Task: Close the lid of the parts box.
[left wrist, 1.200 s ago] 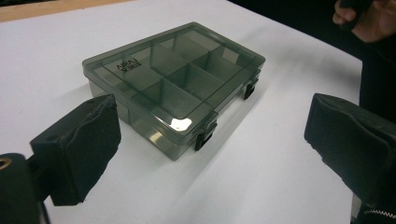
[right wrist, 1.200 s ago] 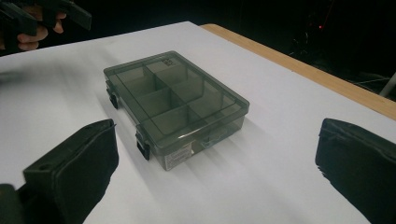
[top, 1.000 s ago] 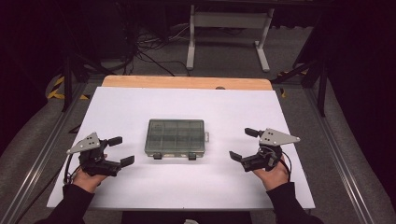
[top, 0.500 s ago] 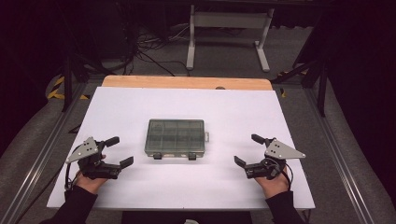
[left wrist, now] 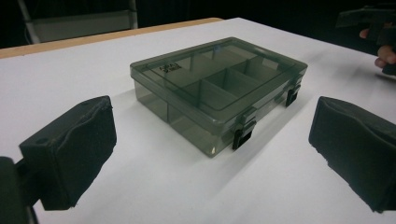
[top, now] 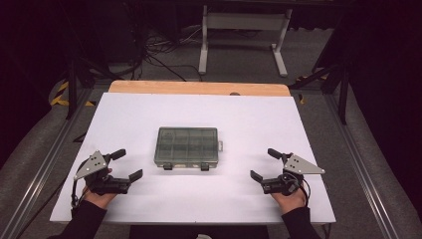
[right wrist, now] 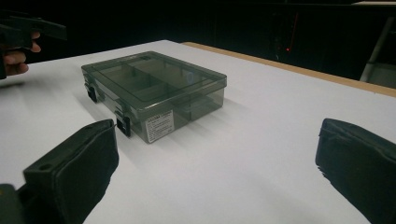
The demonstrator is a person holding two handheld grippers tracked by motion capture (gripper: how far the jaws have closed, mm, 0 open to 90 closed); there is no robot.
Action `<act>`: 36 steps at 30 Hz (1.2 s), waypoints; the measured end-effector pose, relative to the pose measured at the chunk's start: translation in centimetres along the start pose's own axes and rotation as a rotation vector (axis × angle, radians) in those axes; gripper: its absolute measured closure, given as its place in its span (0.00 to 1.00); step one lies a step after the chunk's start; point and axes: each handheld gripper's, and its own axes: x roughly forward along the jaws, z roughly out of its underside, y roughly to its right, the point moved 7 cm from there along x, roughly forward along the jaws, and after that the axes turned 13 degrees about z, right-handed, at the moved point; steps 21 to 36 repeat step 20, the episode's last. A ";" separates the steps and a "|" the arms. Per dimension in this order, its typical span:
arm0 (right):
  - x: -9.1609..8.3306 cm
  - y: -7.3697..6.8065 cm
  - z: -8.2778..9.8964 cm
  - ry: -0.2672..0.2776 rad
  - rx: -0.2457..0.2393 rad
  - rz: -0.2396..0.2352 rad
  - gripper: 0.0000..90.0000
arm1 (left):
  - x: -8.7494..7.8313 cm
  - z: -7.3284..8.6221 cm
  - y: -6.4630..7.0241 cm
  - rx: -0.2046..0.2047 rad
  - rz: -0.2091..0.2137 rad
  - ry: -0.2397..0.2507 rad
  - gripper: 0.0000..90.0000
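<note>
Grippers (top: 127, 164) (top: 262, 164) agape; box (top: 187, 146) contents unclear

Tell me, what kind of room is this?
Probably a lab or test studio, not a home. A white table holds just one smoky plastic compartment box, dark curtains hang around, and loose cables lie on the grey floor behind.

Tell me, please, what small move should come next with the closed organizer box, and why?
Probably bring both grippers inward toward the box. The left gripper and right gripper rest open at either side, apart from it, and its two front latches look shut.
</note>
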 end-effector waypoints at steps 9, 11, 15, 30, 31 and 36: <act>0.0 -0.1 -0.1 0.018 -0.015 -0.012 0.00 | -0.1 1.1 -0.5 -0.031 -0.008 -0.001 0.01; 0.0 0.1 -0.1 0.019 -0.020 -0.005 0.00 | -0.1 1.1 -0.6 -0.036 -0.001 0.002 0.01; 0.0 0.3 0.0 0.014 -0.009 -0.005 0.00 | -0.1 1.1 -0.5 -0.034 0.007 0.006 0.01; 0.2 0.1 0.0 0.004 -0.013 -0.012 0.00 | -0.1 1.1 -0.6 -0.040 0.007 0.005 0.01; 0.2 0.1 0.0 0.004 -0.013 -0.012 0.00 | -0.1 1.1 -0.6 -0.040 0.007 0.005 0.01; 0.2 0.1 0.0 0.004 -0.013 -0.012 0.00 | -0.1 1.1 -0.6 -0.040 0.007 0.005 0.01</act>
